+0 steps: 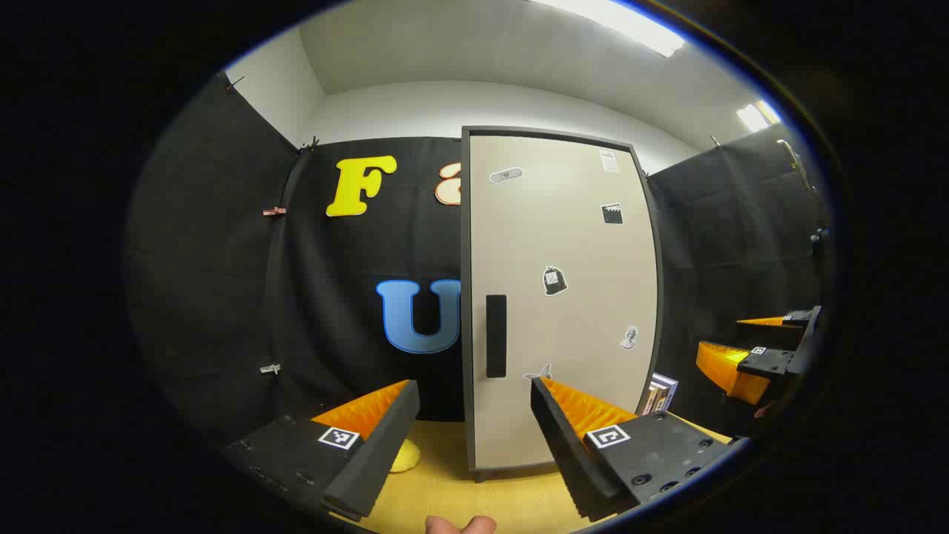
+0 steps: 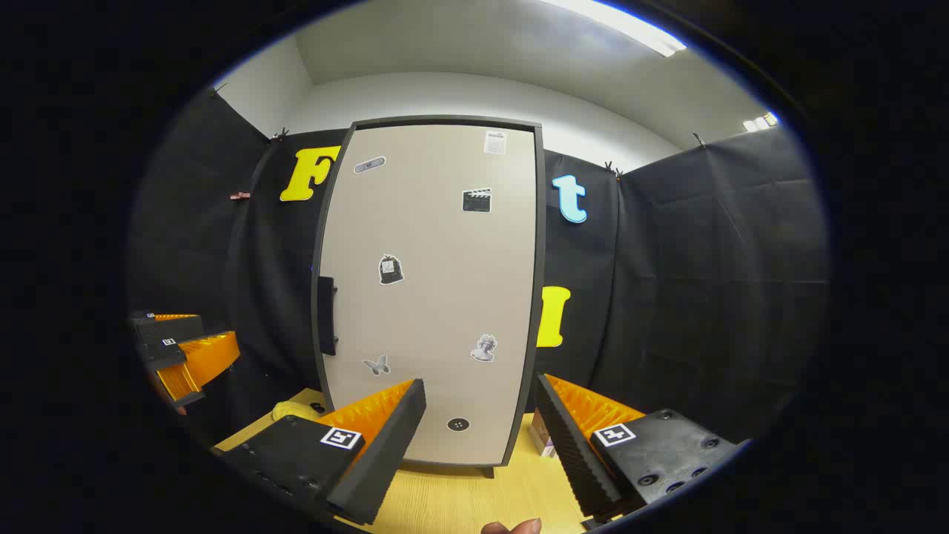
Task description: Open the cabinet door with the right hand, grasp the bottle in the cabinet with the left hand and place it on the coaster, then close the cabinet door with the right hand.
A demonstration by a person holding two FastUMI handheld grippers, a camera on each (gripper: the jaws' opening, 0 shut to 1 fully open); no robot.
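Nothing of the task looks done yet. The cabinet door [image 2: 430, 289] stands closed, flat to the front, with its dark vertical handle [image 2: 326, 315] at its left edge untouched. In the right gripper view the right tool [image 2: 478, 437] hangs released, jaws spread with nothing between them, in front of the lower part of the door and apart from it; it has to reach the handle and pull. In the left gripper view the left tool [image 1: 471, 437] is likewise spread and empty, facing the same door [image 1: 556, 297] and handle [image 1: 496, 335]. So all three steps remain: opening, moving the bottle, closing.

The bottle cannot be seen; by the task it sits behind the closed door. A yellow, rounded thing [image 1: 404, 456] lies on the wooden table [image 1: 460, 504] left of the cabinet, half hidden by a finger; it may be the coaster, but I cannot tell. Small boxes [image 1: 660, 393] at the cabinet's right are cut off.
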